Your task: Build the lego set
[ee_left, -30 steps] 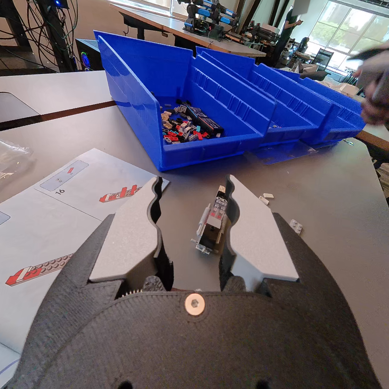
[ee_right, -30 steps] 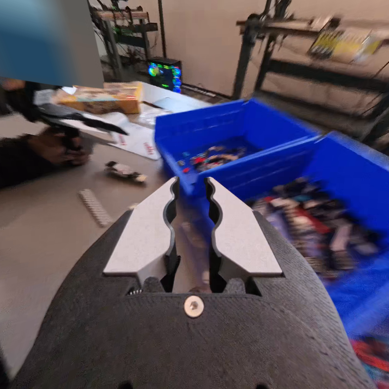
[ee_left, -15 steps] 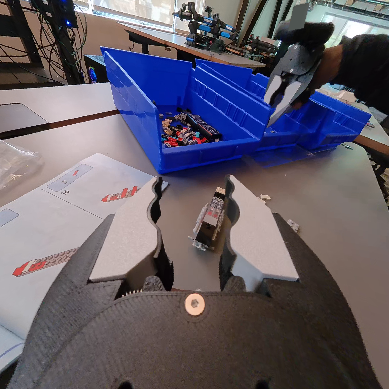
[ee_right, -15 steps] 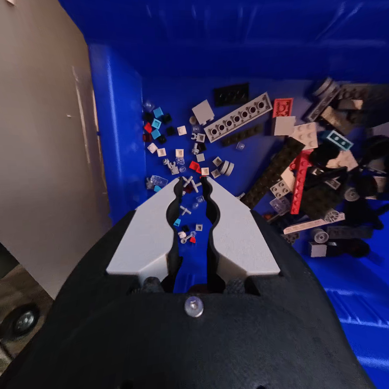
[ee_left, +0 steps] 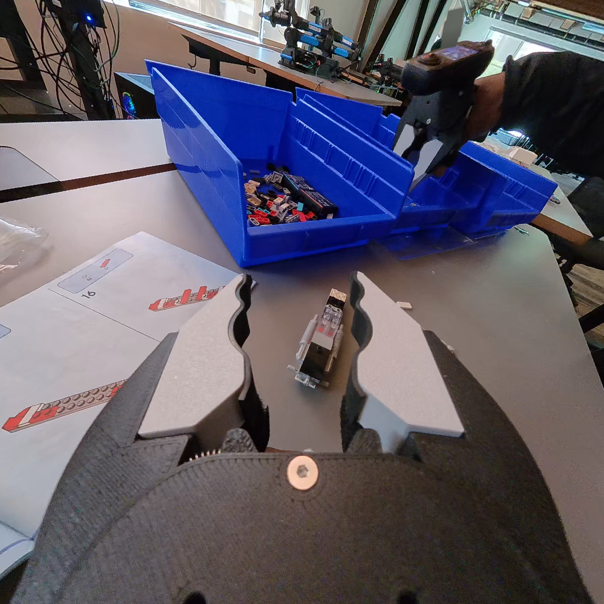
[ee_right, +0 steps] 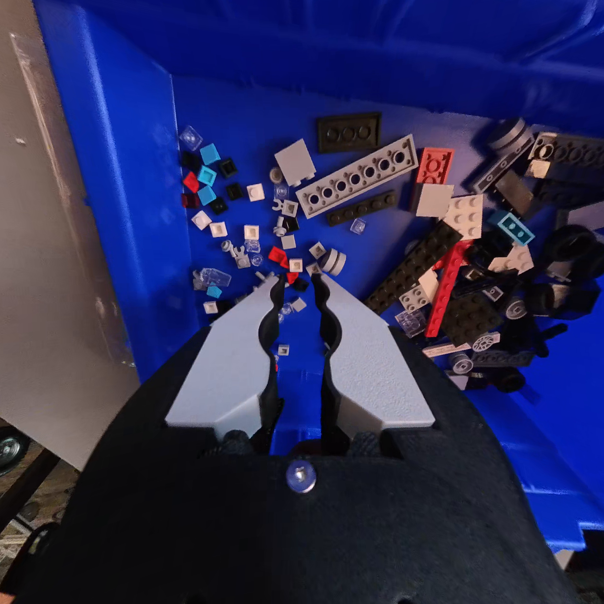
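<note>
Two hand-held grippers: the left hand-held gripper gapes wide and empty around one small lego model lying on the grey tabletop; the right hand-held gripper, slightly parted and empty, hangs over loose lego pieces inside one blue bin, workshop benches behind

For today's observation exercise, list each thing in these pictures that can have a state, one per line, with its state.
Left gripper: open, empty, hovers over the small model.
Right gripper: open, empty, reaching down into a bin.
Small model: part-built, lying on the table, between the left gripper's fingers, untouched.
Instruction booklet: open, flat.
Nearest blue bin: open-topped, holds loose pieces.
Blue bin under right gripper: holds many loose pieces.
</note>
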A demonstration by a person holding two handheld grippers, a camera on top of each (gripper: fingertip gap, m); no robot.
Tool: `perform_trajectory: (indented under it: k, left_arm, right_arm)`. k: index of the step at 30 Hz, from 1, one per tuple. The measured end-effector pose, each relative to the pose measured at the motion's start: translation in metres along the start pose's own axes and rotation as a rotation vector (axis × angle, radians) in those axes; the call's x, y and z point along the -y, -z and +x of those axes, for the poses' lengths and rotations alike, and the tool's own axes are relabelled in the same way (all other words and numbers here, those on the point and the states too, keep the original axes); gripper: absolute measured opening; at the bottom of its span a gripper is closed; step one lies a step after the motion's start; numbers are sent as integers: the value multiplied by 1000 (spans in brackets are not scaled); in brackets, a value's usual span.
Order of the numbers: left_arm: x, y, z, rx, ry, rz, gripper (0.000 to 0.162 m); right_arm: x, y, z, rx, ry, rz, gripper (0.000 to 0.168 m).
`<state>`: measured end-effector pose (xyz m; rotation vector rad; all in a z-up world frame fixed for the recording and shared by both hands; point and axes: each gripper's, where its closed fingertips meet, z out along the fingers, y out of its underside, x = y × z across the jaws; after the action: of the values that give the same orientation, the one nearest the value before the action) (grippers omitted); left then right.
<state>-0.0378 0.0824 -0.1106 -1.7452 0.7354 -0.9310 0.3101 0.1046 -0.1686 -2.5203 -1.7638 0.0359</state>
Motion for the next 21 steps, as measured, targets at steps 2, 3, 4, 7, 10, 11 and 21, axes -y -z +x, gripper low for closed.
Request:
perform_trajectory:
  k: [2, 3, 4, 7, 10, 11, 21]
  left_arm:
    - [0, 0, 0, -2, -1, 2, 62]
    - [0, 0, 1, -3, -2, 3, 62]
    - [0, 1, 1, -5, -2, 4, 62]
    - [0, 1, 2, -9, -3, 4, 62]
    - [0, 0, 1, -11, 1, 0, 62]
    - [0, 0, 1, -11, 2, 0, 62]
    - [1, 1, 2, -15, 4, 4, 62]
  right_arm:
    - [-2, -4, -1, 12, 8, -32, 18]
    - [-3, -6, -2, 15, 13, -44, 18]
    - [-4, -8, -2, 21, 14, -49, 18]
    - [-5, -10, -2, 29, 9, -53, 17]
    - [-5, -11, -1, 28, 13, -56, 16]
    - [-5, -11, -1, 29, 14, -58, 16]
    - [-3, -11, -2, 7, 29, -58, 19]
